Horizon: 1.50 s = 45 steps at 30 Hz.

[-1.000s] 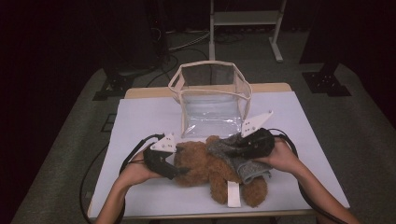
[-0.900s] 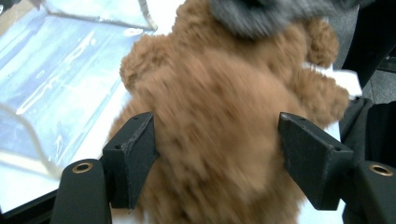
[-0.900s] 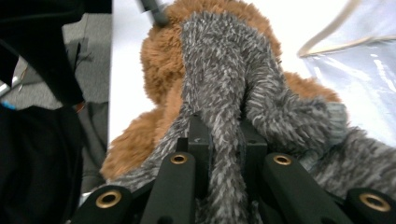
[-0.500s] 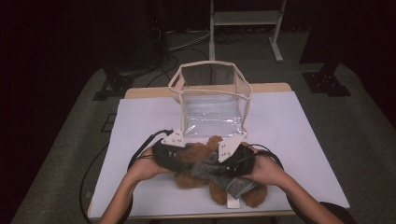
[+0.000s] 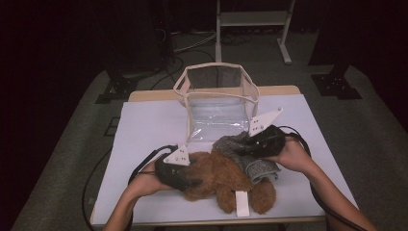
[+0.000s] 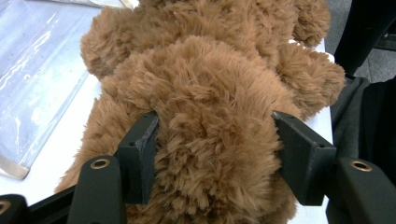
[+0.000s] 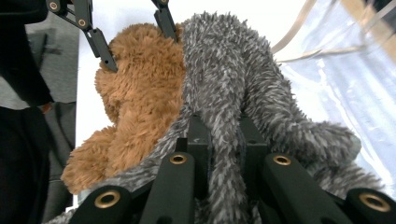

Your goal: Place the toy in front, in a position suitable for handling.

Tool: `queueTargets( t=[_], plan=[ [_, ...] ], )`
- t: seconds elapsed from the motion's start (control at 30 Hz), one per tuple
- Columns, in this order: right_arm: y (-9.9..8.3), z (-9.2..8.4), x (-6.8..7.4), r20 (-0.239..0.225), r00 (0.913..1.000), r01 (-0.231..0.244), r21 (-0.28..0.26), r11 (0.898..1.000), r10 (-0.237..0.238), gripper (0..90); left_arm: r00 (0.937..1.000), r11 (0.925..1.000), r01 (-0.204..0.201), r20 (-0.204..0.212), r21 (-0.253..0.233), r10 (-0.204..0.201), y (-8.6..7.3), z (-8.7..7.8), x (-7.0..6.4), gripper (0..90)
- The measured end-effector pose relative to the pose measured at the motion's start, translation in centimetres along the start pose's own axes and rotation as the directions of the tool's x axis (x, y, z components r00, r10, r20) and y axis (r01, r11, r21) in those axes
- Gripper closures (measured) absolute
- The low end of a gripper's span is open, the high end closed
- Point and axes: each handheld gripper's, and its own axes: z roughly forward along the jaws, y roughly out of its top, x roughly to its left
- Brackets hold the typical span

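Now clamped on the brown teddy bear [image 6: 210,140] lying at the table's [image 5: 144,125] near edge: left gripper [image 5: 179,174], freshly closed. Pinching the grey fuzzy cloth [image 7: 233,93]: right gripper [image 5: 257,140], lifted toward the clear bag [image 5: 216,103]. Dressing underway, seemingly.

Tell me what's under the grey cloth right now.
The grey cloth drapes over the brown teddy bear, covering part of its body; the right gripper pinches the cloth. Whatever else lies beneath the cloth is hidden.

We see the brown plush bear [image 5: 221,180] lying on the white surface [image 5: 144,130], grey fuzzy garment [image 5: 240,149] draped over its upper body.
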Motion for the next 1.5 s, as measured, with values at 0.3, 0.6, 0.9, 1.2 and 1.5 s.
queueTargets(
  t=[0.3, 0.6, 0.9, 1.2, 1.5],
  plan=[
    [-1.5, 1.9, 2.7, -0.124, 0.9922, -0.007, 0.028, 1.0, 0.011, 79.3, 0.9999, 0.9997, 0.017, -0.001, -0.017, -0.017, 1.6, -0.9, 0.6, 29.5],
    [-0.6, 1.0, 3.3, -0.098, 0.9948, 0.03, 0.021, 0.999, -0.028, 79.0, 0.9995, 0.9997, 0.0, 0.032, 0.024, -0.001, 1.3, 0.6, -0.2, 39.9],
    [0.9, 3.7, 2.5, -0.117, 0.9925, 0.039, 0.032, 0.999, -0.036, 78.9, 0.999, 0.9988, -0.029, 0.035, 0.038, 0.028, 1.1, 0.7, -0.8, 40.7],
    [-3.4, -1.2, 0.8, -0.071, 0.9948, -0.074, -0.018, 0.997, 0.073, 78.8, 0.9994, 0.9993, -0.021, 0.03, 0.033, 0.02, 0.8, 0.4, -0.9, 40.8],
    [-4.2, -0.1, 1.9, -0.13, 0.9881, -0.086, -0.017, 0.996, 0.083, 79.3, 0.998, 0.9972, -0.04, 0.051, 0.063, 0.037, 3.1, -0.2, -0.3, 33.5]
  ],
)
